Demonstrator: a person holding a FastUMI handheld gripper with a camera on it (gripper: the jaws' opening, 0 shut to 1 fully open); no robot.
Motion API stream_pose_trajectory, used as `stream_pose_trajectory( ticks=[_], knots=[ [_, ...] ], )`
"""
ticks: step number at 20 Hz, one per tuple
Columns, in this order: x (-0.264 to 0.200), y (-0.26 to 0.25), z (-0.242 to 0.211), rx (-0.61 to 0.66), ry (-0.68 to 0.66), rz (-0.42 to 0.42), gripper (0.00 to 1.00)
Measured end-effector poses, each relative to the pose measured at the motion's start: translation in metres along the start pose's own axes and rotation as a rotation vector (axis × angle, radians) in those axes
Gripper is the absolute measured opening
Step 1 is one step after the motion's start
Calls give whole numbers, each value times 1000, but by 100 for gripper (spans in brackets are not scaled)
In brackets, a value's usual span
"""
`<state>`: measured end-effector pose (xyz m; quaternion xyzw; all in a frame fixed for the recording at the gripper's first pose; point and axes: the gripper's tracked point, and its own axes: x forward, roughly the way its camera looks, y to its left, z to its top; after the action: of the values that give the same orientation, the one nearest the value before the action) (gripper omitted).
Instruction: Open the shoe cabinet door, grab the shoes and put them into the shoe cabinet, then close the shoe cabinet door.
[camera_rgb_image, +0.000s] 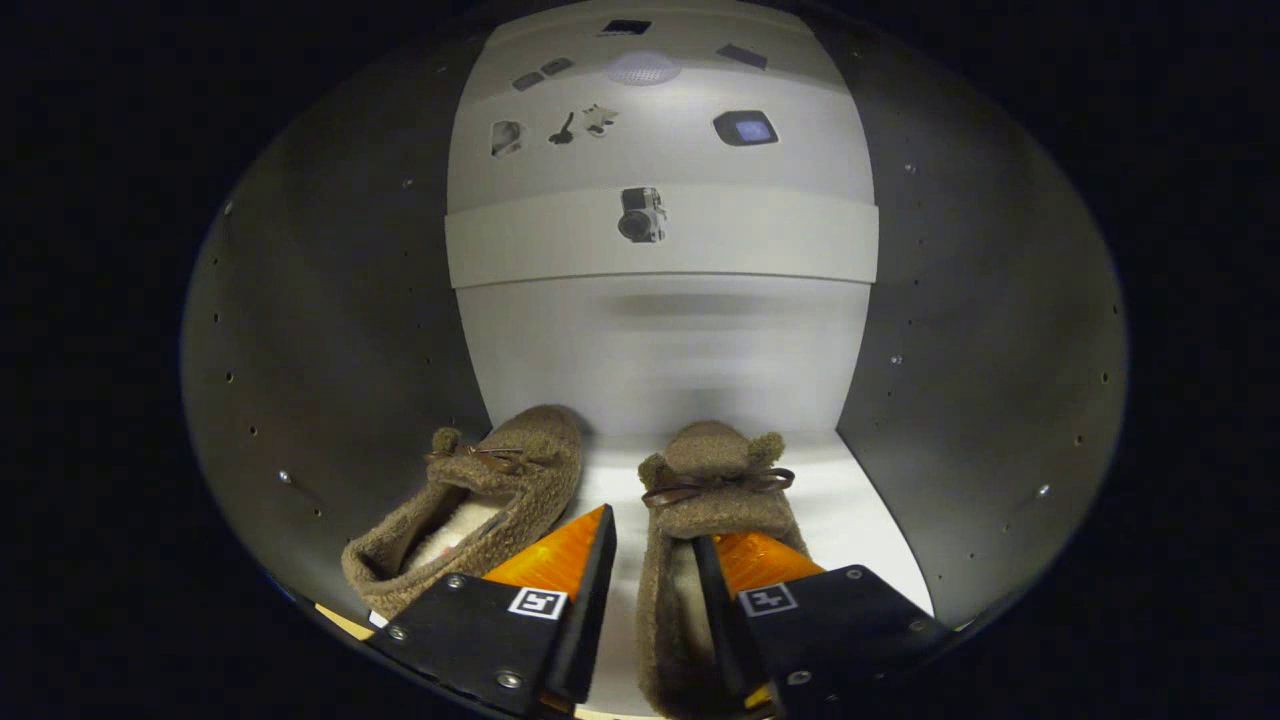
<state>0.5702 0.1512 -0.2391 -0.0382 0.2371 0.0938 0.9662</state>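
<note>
I am looking into the shoe cabinet (330, 330), which has a white back panel and grey side walls. Two brown fleecy shoes with small bows stand on its white floor (860, 520), toes toward the back. The left shoe (500, 480) lies just ahead of my left finger, angled a little. The right shoe (720, 480) reaches back between my fingers. My gripper (652, 528) is open. Its right finger (745, 570) sits in the shoe's opening, against the inner side wall. The left finger (565, 555) stands off that wall with a strip of floor showing between.
The side walls, dotted with shelf-pin holes, close in on both sides, the right one (980, 380) near the right shoe. A white band (780, 240) crosses the back panel above the shoes, with small pictures on it and higher up.
</note>
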Motion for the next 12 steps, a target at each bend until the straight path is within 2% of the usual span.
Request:
stream_pose_trajectory(
  ticks=[2,4,9,12],
  knots=[
    [-13,0,-2,-26,-1,-20,56],
    [-29,0,-2,-36,-12,-37,59],
    [-85,5,-8,16,-38,-37,68],
    [-120,4,-10,30,-70,-67,77]
  ],
)
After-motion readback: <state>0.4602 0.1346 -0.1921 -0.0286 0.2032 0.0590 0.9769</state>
